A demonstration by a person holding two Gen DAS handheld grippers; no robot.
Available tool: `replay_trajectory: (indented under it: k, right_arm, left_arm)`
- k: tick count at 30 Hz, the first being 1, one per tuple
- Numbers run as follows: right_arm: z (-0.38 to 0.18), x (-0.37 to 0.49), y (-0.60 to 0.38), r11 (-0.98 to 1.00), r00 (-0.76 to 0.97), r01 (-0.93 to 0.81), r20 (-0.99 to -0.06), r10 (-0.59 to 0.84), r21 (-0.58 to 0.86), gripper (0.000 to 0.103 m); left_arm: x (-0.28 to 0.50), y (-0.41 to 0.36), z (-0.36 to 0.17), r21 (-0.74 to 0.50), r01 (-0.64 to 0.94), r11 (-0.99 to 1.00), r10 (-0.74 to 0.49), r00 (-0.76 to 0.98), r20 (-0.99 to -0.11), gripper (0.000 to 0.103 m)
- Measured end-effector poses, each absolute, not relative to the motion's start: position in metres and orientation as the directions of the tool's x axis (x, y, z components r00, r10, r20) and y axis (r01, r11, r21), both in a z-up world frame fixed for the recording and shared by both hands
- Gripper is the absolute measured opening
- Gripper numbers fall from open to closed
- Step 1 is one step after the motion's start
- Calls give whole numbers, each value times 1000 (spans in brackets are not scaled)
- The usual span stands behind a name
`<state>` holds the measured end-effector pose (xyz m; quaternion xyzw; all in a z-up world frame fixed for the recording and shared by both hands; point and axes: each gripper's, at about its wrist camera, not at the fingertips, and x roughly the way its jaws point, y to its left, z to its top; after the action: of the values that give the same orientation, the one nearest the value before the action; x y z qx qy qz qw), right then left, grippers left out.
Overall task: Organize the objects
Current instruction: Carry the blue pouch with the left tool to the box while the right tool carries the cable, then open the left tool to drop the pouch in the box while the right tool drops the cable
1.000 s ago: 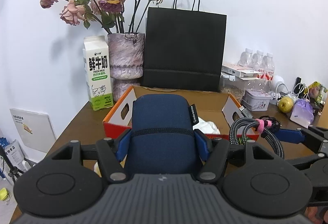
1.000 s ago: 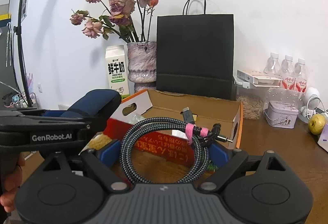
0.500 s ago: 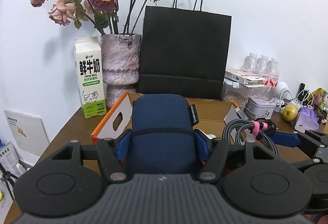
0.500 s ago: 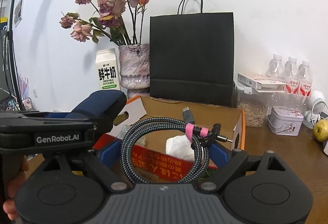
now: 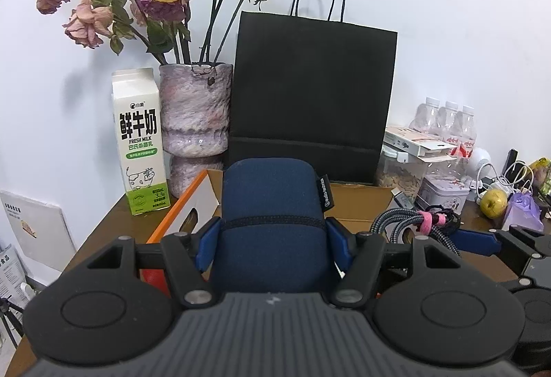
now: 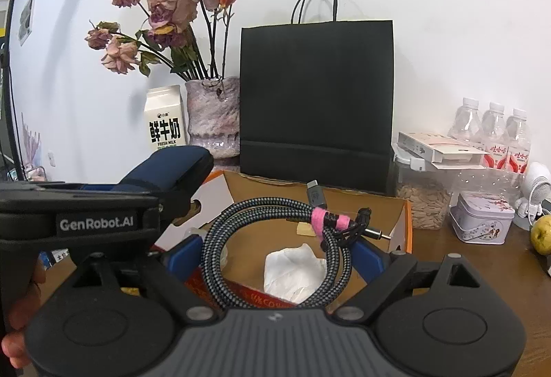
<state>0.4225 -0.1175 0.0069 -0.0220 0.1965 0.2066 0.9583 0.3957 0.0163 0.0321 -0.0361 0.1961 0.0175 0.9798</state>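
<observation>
My left gripper is shut on a navy fabric pouch, held above the near-left edge of an open orange cardboard box. My right gripper is shut on a coiled braided cable bound with a pink tie, held over the box's front edge. The pouch and the left gripper show at the left of the right wrist view. The cable shows at the right of the left wrist view. A crumpled white tissue lies inside the box.
Behind the box stand a black paper bag, a pink vase with dried roses and a milk carton. To the right are a jar, a tin, water bottles and a pear.
Both grippers have moved forward and up toward the box with their loads. The box interior and tissue now show under the cable.
</observation>
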Motion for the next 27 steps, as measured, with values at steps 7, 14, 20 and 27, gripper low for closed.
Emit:
replay_trajectory:
  k: [7, 14, 20, 27]
  right_arm:
    - [7, 440, -117, 918, 844, -396, -382, 377, 31, 91]
    - [7, 461, -119, 925, 852, -380, -380, 359, 23, 91]
    - [4, 479, -119, 928, 851, -372, -391, 350, 20, 91]
    - [-4, 497, -114, 929, 846, -369, -409, 342, 12, 91]
  left_arm:
    - [415, 17, 31, -62, -49, 997, 21, 922, -388, 65]
    - [439, 20, 33, -61, -49, 997, 22, 923, -384, 65]
    - [456, 23, 31, -59, -54, 997, 27, 921, -388, 65]
    - [475, 24, 25, -41, -63, 997, 41, 914, -404, 65]
